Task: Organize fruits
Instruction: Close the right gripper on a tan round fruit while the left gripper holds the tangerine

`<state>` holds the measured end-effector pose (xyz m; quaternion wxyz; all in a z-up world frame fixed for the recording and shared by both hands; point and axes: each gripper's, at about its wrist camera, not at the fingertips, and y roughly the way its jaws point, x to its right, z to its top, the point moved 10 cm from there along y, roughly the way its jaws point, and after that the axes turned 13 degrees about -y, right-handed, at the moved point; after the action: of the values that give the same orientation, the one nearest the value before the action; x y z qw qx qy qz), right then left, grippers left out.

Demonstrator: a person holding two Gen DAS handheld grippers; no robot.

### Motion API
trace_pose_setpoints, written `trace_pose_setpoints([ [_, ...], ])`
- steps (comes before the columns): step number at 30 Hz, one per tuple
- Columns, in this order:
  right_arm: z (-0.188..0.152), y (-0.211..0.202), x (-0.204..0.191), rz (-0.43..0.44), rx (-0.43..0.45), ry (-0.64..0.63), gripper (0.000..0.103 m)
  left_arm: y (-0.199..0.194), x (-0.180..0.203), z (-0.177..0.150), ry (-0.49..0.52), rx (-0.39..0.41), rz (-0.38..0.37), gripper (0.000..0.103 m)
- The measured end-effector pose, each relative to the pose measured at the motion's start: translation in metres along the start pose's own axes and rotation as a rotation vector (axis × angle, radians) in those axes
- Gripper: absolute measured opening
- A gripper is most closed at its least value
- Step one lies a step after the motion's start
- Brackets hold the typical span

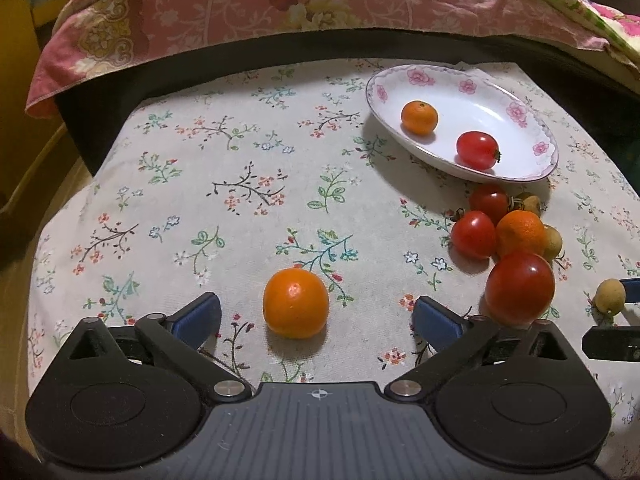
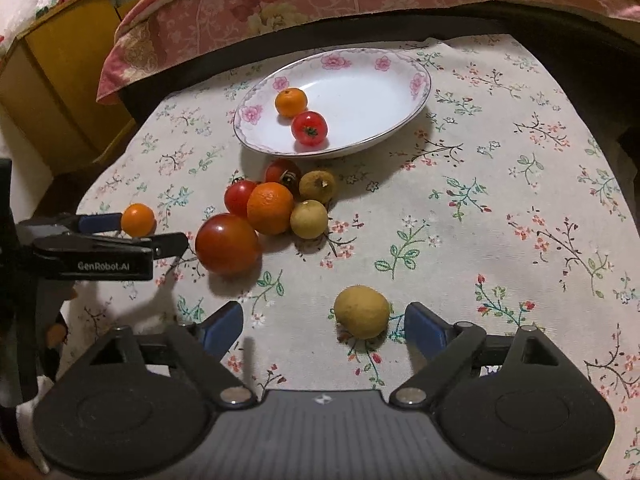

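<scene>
A white flowered plate (image 1: 520, 114) (image 2: 372, 80) holds a small orange (image 1: 419, 117) (image 2: 291, 102) and a tomato (image 1: 477, 150) (image 2: 309, 128). My left gripper (image 1: 316, 314) is open, with a loose orange (image 1: 296, 303) (image 2: 138, 220) between its fingers on the cloth. My right gripper (image 2: 324, 322) is open, with a yellow-brown longan (image 2: 362, 312) (image 1: 609, 296) between its fingers, nearer the right one. A pile of tomatoes, an orange and longans (image 1: 516, 236) (image 2: 272, 208) lies in front of the plate, including a big tomato (image 1: 520, 287) (image 2: 227, 243).
A floral tablecloth (image 1: 240, 200) (image 2: 500, 200) covers the table. A pink quilt (image 1: 260, 4) (image 2: 280, 0) lies behind the table's far edge. A yellow cabinet (image 2: 60, 92) stands at the far left. The left gripper (image 2: 132, 236) shows at the left of the right wrist view.
</scene>
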<state>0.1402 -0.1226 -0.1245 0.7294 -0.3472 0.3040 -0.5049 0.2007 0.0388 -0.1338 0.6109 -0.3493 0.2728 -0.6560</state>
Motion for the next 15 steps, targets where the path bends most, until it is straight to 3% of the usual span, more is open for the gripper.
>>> trace_pose_setpoints([
  [4,-0.0002,-0.0002,0.0014,0.011,-0.010,0.016,0.089,0.0006,0.0006,0.0008,-0.002,0.031,-0.006,0.103],
  [12,-0.0005,-0.0004,0.0030,0.031,0.004,0.058,0.094,0.0019,0.0016,0.0005,0.007,-0.006,0.004,0.102],
  [13,-0.0004,-0.0008,0.0035,0.035,0.007,0.067,0.094,0.0007,0.0016,-0.0001,0.009,0.000,0.007,0.101],
  [15,-0.0001,-0.0012,0.0033,0.035,0.007,0.070,0.093,-0.0039,0.0048,0.0000,0.025,0.021,-0.003,0.086],
])
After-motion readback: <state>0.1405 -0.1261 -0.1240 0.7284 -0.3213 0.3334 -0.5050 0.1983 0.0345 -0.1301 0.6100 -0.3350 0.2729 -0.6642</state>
